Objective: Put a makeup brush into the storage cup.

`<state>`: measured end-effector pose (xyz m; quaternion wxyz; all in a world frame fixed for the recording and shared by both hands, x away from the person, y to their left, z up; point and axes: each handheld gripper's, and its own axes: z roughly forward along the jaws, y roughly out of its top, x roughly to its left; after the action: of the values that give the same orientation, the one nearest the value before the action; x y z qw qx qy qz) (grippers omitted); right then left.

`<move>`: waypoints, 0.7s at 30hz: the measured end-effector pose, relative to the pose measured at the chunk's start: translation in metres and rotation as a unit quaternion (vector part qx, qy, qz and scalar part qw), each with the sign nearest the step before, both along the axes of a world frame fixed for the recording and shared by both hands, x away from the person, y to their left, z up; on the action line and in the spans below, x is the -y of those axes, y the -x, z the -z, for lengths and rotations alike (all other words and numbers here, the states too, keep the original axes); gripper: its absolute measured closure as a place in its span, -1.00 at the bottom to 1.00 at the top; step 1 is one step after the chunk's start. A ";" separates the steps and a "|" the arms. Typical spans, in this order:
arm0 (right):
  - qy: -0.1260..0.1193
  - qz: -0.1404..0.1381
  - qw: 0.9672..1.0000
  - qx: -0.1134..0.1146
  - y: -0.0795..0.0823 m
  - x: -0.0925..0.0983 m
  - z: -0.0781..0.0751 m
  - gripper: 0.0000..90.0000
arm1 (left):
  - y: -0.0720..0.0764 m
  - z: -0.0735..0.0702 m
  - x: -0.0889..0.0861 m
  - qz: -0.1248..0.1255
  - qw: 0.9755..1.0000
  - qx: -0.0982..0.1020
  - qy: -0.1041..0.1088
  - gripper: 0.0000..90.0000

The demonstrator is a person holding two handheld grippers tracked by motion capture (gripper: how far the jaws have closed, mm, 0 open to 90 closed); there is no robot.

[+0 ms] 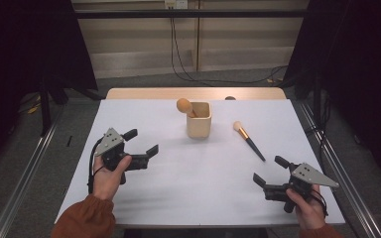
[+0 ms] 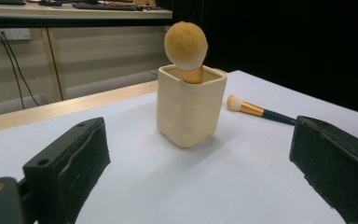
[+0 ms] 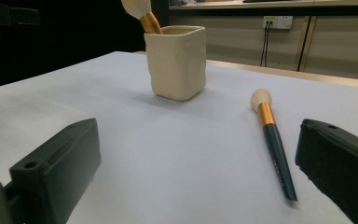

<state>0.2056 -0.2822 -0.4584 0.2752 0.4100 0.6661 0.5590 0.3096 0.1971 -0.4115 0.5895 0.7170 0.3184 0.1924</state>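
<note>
A cream square cup (image 1: pixel 199 120) (image 2: pixel 189 108) (image 3: pixel 176 62) stands upright at the middle back of the white table, with a fluffy orange-tan makeup brush (image 1: pixel 184 105) (image 2: pixel 186 46) (image 3: pixel 141 12) leaning in it. A second brush (image 1: pixel 248 140) (image 2: pixel 256 110) (image 3: pixel 273 141), with a pale tip, gold ferrule and dark handle, lies flat to the cup's right. My left gripper (image 1: pixel 141 142) (image 2: pixel 200 170) is open at the left, pointed at the cup, holding nothing. My right gripper (image 1: pixel 270 170) (image 3: pixel 200 172) is open at the front right, just short of the lying brush's handle end.
The white sheet (image 1: pixel 193 168) covers the table; a strip of wood (image 1: pixel 144 93) shows along its far edge. Metal rails (image 1: pixel 25 171) run down both sides, and cables (image 1: pixel 178 59) hang on the wall behind.
</note>
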 end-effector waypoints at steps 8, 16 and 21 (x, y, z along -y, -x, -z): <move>0.001 0.002 1.000 -0.001 0.000 0.000 0.000 -1.00 | 0.012 0.010 -0.013 0.004 1.000 -0.009 -0.007 -0.90; 0.001 0.006 1.000 -0.002 0.000 0.000 0.000 -1.00 | 0.027 0.016 -0.022 0.011 1.000 -0.019 -0.018 -0.90; 0.004 0.008 1.000 -0.001 0.000 0.002 0.001 -1.00 | 0.038 0.021 -0.025 0.012 0.999 -0.024 -0.028 -0.90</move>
<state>0.2055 -0.2842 -0.4589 0.2801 0.4151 0.6652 0.5538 0.2716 0.2223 -0.4322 0.5639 0.7412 0.3187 0.1766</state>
